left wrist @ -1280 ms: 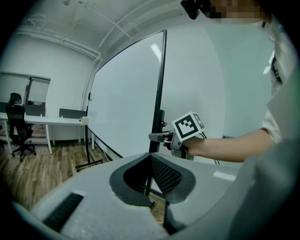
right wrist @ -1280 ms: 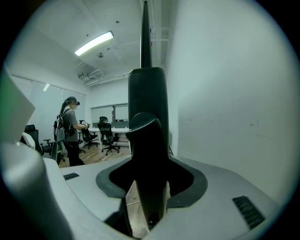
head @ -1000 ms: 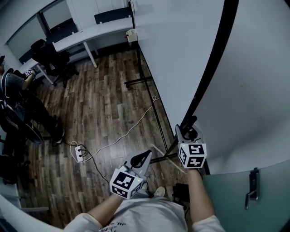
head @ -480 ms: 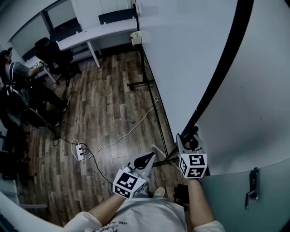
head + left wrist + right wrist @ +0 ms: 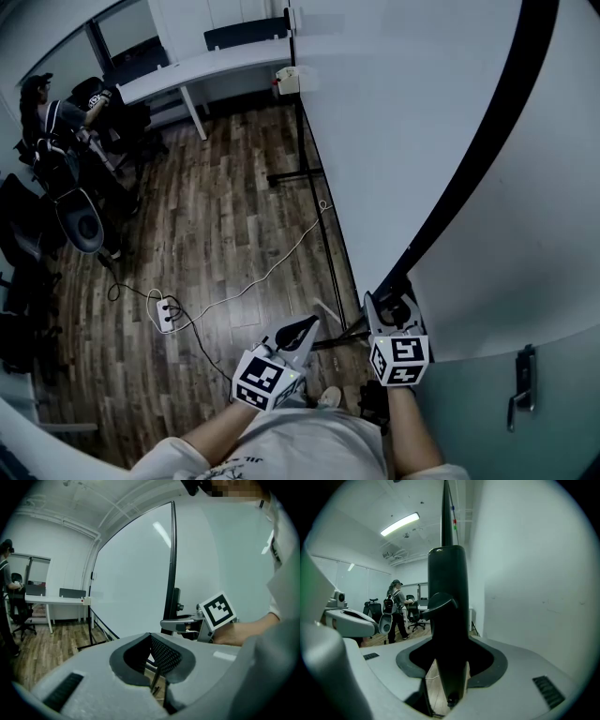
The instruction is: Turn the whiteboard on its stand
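whiteboard swung further, right gripper following

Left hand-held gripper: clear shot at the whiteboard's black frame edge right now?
Probably yes. Nothing stands between the left hand-held gripper and the whiteboard frame. The right hand-held gripper clamps that frame low down, so the left would need a spot above it.

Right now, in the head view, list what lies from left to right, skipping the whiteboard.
person → power strip → left gripper → right gripper → door handle
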`<move>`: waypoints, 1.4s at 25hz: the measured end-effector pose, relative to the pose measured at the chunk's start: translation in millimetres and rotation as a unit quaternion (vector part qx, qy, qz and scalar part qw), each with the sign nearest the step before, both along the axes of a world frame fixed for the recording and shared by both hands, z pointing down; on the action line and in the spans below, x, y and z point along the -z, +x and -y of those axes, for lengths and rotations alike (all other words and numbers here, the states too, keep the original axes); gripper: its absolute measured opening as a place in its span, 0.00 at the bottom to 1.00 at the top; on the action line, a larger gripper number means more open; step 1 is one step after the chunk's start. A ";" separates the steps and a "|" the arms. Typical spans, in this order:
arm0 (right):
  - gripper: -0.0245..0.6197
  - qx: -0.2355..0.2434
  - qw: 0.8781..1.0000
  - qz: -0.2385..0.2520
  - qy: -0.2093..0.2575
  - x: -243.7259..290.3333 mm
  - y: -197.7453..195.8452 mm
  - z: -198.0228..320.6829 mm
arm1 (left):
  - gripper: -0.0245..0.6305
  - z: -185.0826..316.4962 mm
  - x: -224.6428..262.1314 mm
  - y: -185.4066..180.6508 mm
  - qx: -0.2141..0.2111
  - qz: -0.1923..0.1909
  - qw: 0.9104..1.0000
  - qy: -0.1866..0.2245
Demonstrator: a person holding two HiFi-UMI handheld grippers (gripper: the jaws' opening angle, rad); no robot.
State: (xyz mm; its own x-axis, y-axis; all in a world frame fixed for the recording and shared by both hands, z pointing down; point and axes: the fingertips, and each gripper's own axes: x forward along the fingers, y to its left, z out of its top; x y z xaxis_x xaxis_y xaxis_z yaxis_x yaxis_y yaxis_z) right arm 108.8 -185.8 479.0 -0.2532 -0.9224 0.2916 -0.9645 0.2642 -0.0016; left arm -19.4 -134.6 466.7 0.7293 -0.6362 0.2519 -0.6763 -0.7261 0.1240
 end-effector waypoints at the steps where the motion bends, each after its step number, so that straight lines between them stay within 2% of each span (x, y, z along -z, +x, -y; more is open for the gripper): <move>1: 0.33 0.000 1.000 0.000 0.000 -0.9 -1.2 -3.4 | 0.05 -0.7 -0.9 -0.5 -0.001 0.000 1.000 0.000; 23: 0.33 -0.012 1.000 0.002 -0.003 8.6 -10.6 -31.1 | 0.05 -11.1 9.3 -7.0 -0.012 -0.006 1.000 -0.001; 35: 0.33 -0.031 0.999 0.018 -0.010 10.9 -7.4 -79.0 | 0.05 -15.9 6.7 3.2 -0.022 -0.007 1.000 0.000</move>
